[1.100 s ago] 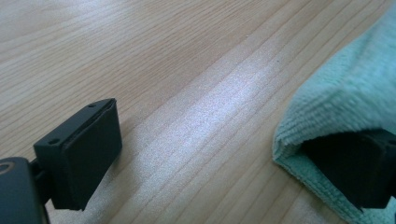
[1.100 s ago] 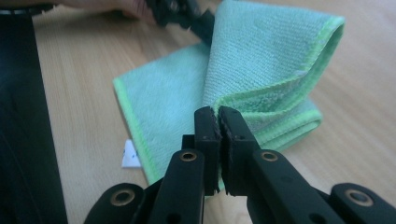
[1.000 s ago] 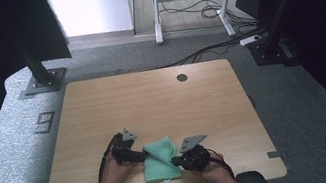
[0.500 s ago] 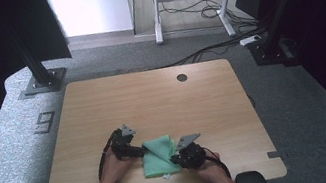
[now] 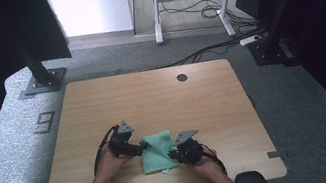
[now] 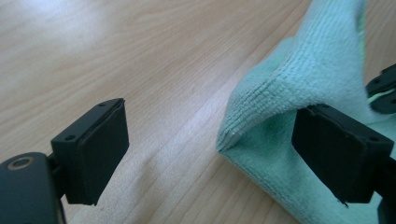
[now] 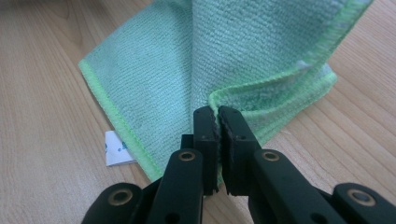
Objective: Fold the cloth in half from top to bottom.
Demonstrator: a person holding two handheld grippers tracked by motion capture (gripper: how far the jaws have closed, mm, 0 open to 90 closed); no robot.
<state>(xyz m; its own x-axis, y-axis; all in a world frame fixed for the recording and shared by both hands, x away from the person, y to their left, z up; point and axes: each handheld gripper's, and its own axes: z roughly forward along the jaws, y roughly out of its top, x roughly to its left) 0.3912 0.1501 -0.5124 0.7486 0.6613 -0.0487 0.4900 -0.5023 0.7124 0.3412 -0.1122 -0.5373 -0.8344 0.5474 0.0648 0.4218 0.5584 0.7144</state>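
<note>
A green microfibre cloth [image 5: 157,149] lies partly folded on the wooden table [image 5: 152,98] near its front edge. My right gripper [image 5: 172,155] is shut on a raised hem of the cloth [image 7: 233,46], which stands up between its pads [image 7: 205,122]. My left gripper [image 5: 143,147] sits at the cloth's left side with its jaws wide apart. They have just been closing a little. In the left gripper view, a folded corner of the cloth [image 6: 303,70] lies between the jaws, close to the right pad [image 6: 338,156], and neither pad presses on it.
A white label [image 7: 116,148] pokes out from under the cloth's near hem. The table has a round cable hole [image 5: 182,77] at the back. Black stand bases [image 5: 42,82] sit on the grey floor beyond the table's far corners.
My right gripper has shifted left with the cloth's hem, bunching the cloth over itself. My left gripper has lifted slightly at the cloth's left edge.
</note>
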